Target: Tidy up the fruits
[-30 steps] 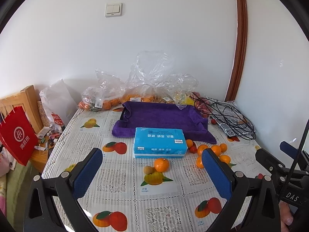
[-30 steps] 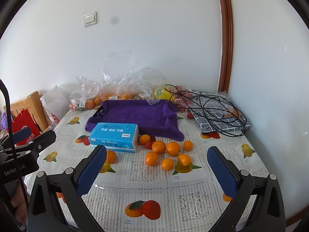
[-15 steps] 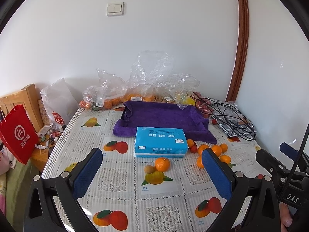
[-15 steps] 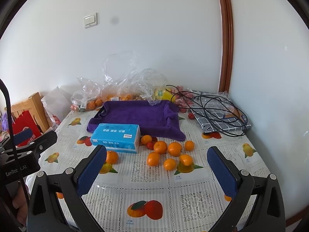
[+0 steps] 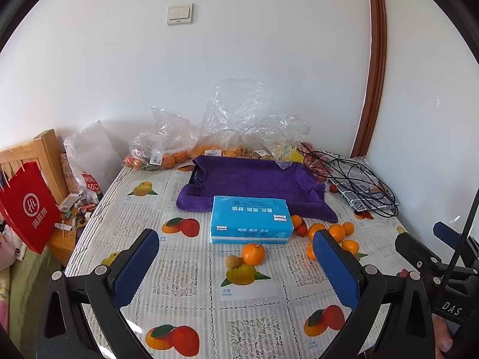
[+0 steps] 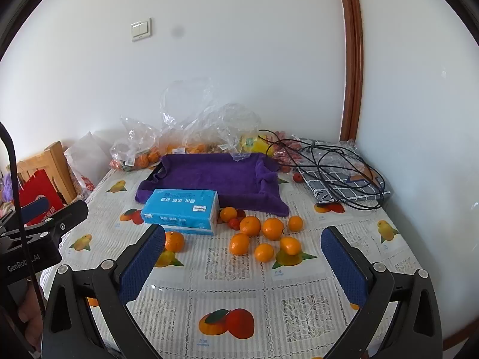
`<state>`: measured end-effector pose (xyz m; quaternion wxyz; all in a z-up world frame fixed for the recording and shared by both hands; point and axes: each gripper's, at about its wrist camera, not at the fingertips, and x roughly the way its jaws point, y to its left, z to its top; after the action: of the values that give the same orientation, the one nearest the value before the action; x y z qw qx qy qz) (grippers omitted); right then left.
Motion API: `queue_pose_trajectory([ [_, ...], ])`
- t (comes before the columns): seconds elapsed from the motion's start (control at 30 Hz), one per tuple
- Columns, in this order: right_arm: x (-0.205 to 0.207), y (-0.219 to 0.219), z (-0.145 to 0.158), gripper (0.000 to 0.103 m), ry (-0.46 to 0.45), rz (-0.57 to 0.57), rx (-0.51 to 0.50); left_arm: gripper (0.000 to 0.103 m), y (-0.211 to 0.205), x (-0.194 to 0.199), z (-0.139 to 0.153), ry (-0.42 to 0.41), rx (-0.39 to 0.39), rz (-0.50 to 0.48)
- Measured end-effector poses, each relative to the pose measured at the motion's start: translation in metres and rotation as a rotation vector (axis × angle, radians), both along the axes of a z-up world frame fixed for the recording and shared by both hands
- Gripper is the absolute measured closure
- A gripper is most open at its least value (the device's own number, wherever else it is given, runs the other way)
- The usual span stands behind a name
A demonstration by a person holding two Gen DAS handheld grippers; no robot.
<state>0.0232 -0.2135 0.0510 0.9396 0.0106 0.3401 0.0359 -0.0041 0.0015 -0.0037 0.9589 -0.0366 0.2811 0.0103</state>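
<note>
Several loose oranges (image 6: 252,226) lie on the fruit-print tablecloth in front of a tray lined with a purple towel (image 6: 214,173), with a small red fruit (image 6: 233,223) among them. One orange (image 5: 253,254) and a small brown fruit (image 5: 232,261) lie in front of a blue tissue pack (image 5: 251,219). My left gripper (image 5: 236,261) is open and empty, above the table short of that orange. My right gripper (image 6: 243,257) is open and empty, short of the orange cluster.
Plastic bags of fruit (image 5: 167,152) stand along the back wall. Black cables on a checked cloth (image 6: 344,173) lie at the back right. A red paper bag (image 5: 28,206) and a wooden chair (image 5: 51,161) stand off the table's left edge.
Both grippers have moved slightly forward toward the fruit; the table contents sit a little closer and lower in both views. Nothing was picked up.
</note>
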Motion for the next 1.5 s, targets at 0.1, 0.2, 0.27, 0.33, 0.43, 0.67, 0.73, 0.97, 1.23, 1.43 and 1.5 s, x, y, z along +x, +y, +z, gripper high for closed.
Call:
queue_pose_trajectory([
  [0.1,0.001,0.0,0.0,0.0,0.0,-0.002,-0.003,0.0,0.0,0.0,-0.001,0.002,0.0,0.004],
  [0.2,0.001,0.0,-0.001,0.0,0.0,-0.004,0.0,0.0,0.002,0.001,-0.002,0.012,0.003,0.014],
  [0.27,0.0,0.0,-0.001,0.0,0.001,-0.003,0.0,0.0,0.002,0.001,-0.003,0.012,-0.001,0.011],
  [0.33,0.0,0.001,-0.002,0.0,0.001,-0.001,0.0,0.0,0.002,0.001,-0.003,0.012,-0.002,0.012],
  [0.43,0.0,0.001,-0.002,0.0,0.0,-0.003,0.0,0.0,0.002,0.001,-0.002,0.011,-0.001,0.011],
  [0.67,0.0,0.001,-0.002,0.0,0.003,-0.002,0.001,0.0,0.001,0.003,-0.003,0.014,0.002,0.013],
  [0.73,0.0,0.002,-0.002,0.0,0.003,-0.003,0.001,0.0,0.001,0.003,-0.003,0.014,0.003,0.013],
  [0.97,0.0,0.004,-0.002,0.0,0.003,0.001,-0.005,0.0,-0.001,0.005,-0.004,0.015,0.008,0.009],
  [1.23,0.011,0.003,-0.008,0.0,0.022,0.004,0.008,0.0,0.004,0.016,-0.009,0.048,0.004,0.024],
  [1.43,0.022,0.0,-0.014,0.0,0.02,-0.048,0.002,0.0,0.012,0.03,-0.016,0.078,0.014,0.061],
  [1.5,0.026,0.0,-0.016,0.0,0.016,-0.04,-0.008,0.0,0.015,0.034,-0.018,0.068,0.001,0.034],
])
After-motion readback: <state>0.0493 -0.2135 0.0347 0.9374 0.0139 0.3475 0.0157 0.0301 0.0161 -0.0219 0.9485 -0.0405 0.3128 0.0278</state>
